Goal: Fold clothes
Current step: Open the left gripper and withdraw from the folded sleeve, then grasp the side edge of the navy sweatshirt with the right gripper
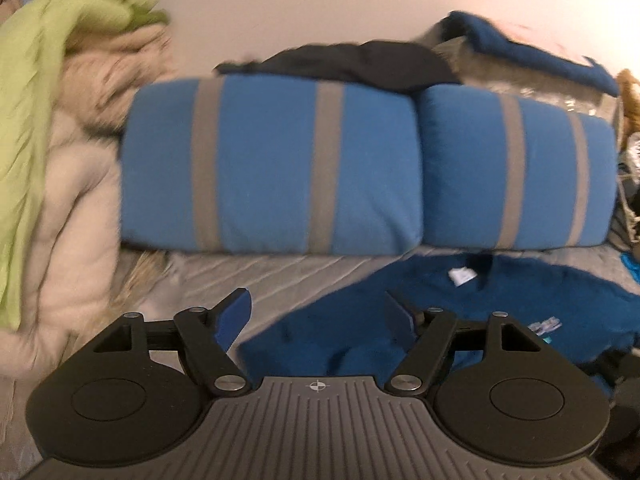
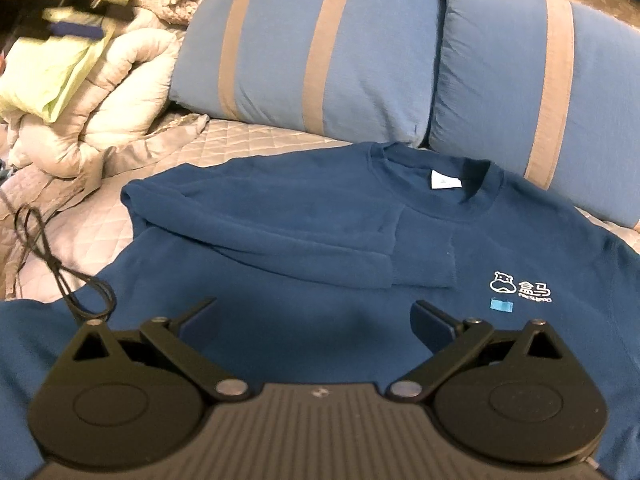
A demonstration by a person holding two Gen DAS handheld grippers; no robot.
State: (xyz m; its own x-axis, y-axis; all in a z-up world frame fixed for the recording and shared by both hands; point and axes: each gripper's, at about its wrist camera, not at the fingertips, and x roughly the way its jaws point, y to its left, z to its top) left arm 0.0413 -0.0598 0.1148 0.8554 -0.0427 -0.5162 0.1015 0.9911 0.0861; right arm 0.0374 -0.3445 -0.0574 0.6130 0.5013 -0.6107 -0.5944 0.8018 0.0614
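Navy blue cloth fills the near ground in both wrist views: a sweatshirt (image 2: 320, 220) lies front-up on a quilted grey bedcover (image 2: 248, 136). Closest in the right wrist view, the right gripper (image 2: 316, 320) hangs just above the sweatshirt's lower chest with its jaws spread wide and nothing between them; the fabric under it is untouched. A thin black cord (image 2: 52, 256) loops over the bedcover and onto the shirt's edge beside that claw's left arm. Just beyond the jaws, one sleeve (image 2: 280, 248) is folded across the chest, its cuff ending near the middle. To the right of the cuff sits a white printed logo (image 2: 520, 288) with a small light-blue patch beneath it. Farther on is the round collar with a white neck label (image 2: 445, 181) inside.

In the left wrist view, the left gripper (image 1: 318, 320) also stands open, its blue-faced fingers (image 1: 234, 318) apart and empty, held over the sweatshirt's edge where it meets the bedcover. The picture is blurred there.

Behind the sweatshirt, two blue pillows (image 1: 272, 168) with grey stripes lie side by side, touching. A dark garment (image 1: 352, 62) rests behind and partly on them. To the left, a cream quilt (image 1: 80, 184) is heaped up, with a light green cloth (image 1: 52, 52) draped over it. Another blue cloth (image 1: 532, 48) lies far right, near a pale wall (image 1: 320, 0).
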